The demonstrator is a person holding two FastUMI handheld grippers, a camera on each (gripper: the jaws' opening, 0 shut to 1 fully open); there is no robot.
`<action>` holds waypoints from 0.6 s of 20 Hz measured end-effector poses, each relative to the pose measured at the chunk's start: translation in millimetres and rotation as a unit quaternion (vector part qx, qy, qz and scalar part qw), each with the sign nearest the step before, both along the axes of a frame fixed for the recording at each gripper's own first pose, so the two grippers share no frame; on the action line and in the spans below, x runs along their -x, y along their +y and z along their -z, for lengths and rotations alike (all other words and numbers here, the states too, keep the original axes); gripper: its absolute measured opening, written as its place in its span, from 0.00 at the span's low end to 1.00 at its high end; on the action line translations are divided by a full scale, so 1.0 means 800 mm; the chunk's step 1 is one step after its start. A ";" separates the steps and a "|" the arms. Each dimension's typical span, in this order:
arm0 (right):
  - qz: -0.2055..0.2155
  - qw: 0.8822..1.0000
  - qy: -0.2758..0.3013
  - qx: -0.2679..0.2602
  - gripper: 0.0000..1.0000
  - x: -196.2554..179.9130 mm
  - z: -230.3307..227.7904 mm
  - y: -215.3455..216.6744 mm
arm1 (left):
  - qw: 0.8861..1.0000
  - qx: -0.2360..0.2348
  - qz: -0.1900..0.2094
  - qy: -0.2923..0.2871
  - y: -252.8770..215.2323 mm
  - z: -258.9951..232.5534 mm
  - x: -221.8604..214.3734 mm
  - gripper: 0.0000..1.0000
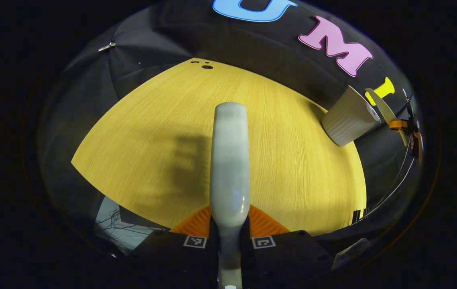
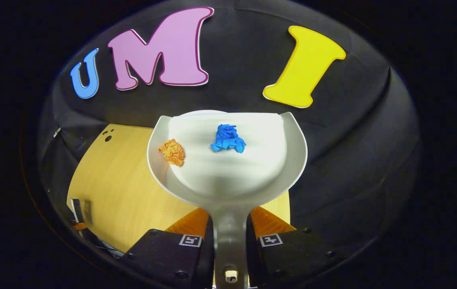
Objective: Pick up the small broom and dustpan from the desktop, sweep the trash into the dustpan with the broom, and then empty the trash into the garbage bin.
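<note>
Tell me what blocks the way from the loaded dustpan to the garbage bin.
Nothing visible does. In the right gripper view the dustpan is held up by its handle, carrying the orange wad and the blue wad. In the left gripper view the garbage bin stands at the desktop's far edge, with bare wood before it.

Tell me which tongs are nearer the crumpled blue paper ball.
Right. The right tongs hold the handle of the white plastic dustpan, where the crumpled blue paper ball lies. The left tongs grip the white broom handle above the wooden desktop.
</note>
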State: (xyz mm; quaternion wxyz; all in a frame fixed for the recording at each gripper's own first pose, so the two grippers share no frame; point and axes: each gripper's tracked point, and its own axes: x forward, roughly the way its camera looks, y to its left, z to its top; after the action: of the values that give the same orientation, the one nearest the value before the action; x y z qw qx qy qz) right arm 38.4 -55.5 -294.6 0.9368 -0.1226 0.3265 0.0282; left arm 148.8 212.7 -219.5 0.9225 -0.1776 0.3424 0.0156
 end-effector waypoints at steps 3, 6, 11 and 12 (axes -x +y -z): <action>0.003 1.000 -0.005 0.027 0.37 0.000 0.003 0.001 | 1.000 0.000 -0.005 0.002 0.000 0.000 -0.001 0.27; 0.008 0.998 -0.022 0.052 0.41 -0.001 -0.004 -0.004 | 1.000 0.011 -0.017 0.000 -0.001 -0.002 -0.003 0.28; 0.005 0.988 -0.049 0.148 0.37 -0.007 -0.007 -0.015 | 0.998 0.044 -0.036 -0.010 -0.007 -0.006 -0.010 0.26; -0.002 0.983 -0.056 0.174 0.37 -0.010 -0.007 -0.016 | 0.999 0.042 -0.033 -0.008 -0.007 -0.005 -0.010 0.27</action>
State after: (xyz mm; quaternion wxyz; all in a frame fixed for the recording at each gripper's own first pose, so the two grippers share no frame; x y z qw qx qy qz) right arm 46.4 -68.3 -288.8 0.9178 -0.2857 0.2735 -0.0345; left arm 157.1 207.1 -215.5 0.9158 -0.2272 0.3298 0.0302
